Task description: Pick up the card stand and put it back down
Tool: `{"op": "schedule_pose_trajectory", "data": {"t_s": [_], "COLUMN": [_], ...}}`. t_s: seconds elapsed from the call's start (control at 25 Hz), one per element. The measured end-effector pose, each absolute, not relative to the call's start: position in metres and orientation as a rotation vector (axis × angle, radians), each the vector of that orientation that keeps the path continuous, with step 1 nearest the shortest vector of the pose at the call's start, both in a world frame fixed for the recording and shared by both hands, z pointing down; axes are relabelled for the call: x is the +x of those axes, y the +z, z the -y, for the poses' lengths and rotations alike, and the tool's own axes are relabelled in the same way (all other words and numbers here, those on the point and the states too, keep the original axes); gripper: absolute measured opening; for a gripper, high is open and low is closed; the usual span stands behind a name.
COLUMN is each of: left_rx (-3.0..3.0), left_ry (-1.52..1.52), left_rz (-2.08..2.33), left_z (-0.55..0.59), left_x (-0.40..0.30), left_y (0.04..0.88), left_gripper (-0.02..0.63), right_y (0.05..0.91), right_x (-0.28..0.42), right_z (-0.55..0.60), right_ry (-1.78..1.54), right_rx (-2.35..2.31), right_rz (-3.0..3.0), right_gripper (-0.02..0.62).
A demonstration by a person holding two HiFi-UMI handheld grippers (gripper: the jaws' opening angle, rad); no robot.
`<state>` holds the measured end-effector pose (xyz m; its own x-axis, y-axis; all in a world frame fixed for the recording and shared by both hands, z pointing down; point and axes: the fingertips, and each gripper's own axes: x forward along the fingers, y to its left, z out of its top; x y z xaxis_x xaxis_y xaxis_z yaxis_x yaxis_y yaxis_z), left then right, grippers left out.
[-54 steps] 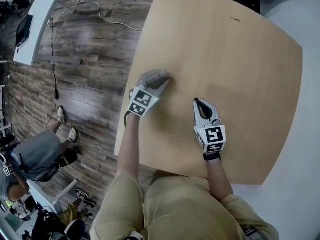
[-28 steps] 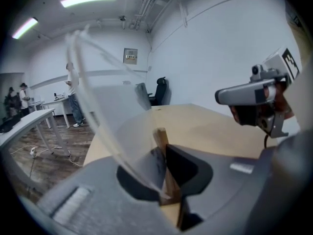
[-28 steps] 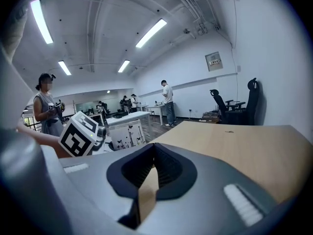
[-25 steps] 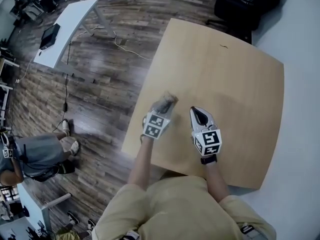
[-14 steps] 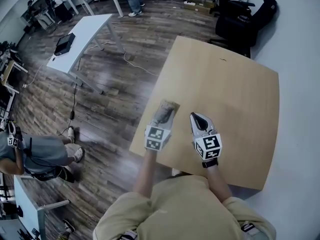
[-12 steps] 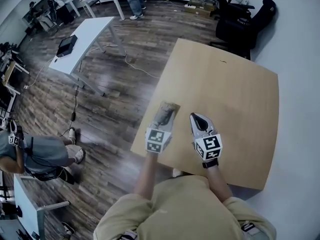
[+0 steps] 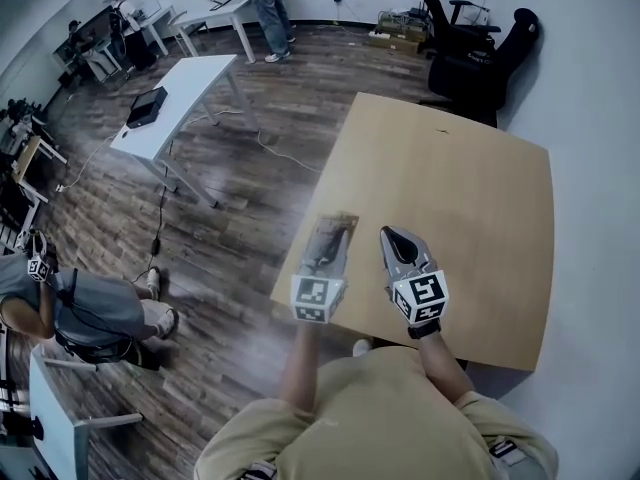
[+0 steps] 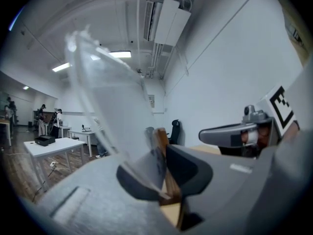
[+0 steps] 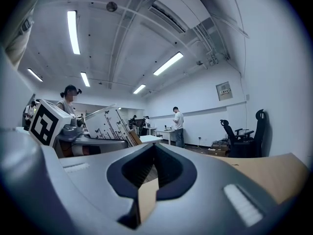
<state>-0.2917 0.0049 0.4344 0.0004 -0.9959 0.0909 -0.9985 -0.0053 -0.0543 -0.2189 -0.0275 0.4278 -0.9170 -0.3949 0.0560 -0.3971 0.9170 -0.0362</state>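
One card stand (image 8: 111,104): clear panel, wood base, pinched in your L claw (image 7: 326,256), apparently held up off the bench (image 7: 470,193), nr its left edge. R claw (image 7: 393,237): closed, empty, just beside. Status: pickup looks done; you've yet to set it back down.

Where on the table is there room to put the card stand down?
Nearly all the table is bare, from the right tongs out to the far edge and the right edge. A tiny dark mark sits near the far edge. It is crowded only at the near left edge, where the left tongs hold the card stand.
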Motion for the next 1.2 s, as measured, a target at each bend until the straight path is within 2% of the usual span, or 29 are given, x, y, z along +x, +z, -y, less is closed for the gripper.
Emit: {"op": "schedule_pose_trajectory", "data": {"t_s": [0.68, 0.96, 1.2], "left_rx": [2.339, 2.45, 2.586], "left_ry": [0.084, 0.069, 0.078], "left_rz": [2.11, 1.945, 1.762], "left_z": [-0.023, -0.002, 0.017], "left_x": [-0.237, -0.179, -0.091], "left_y": [0.422, 0.427, 0.429], "left_gripper": [0.041, 0.041, 0.041], "right_y": [0.426, 0.422, 0.428], "right_x": [-0.158, -0.102, -0.02], "right_z": [0.005, 0.017, 0.023], "right_ry": [0.033, 0.026, 0.055], "right_rx": [0.79, 0.946, 1.122], "right_rz": [2.982, 2.923, 2.855], "right_gripper": [0.005, 0.005, 0.005]}}
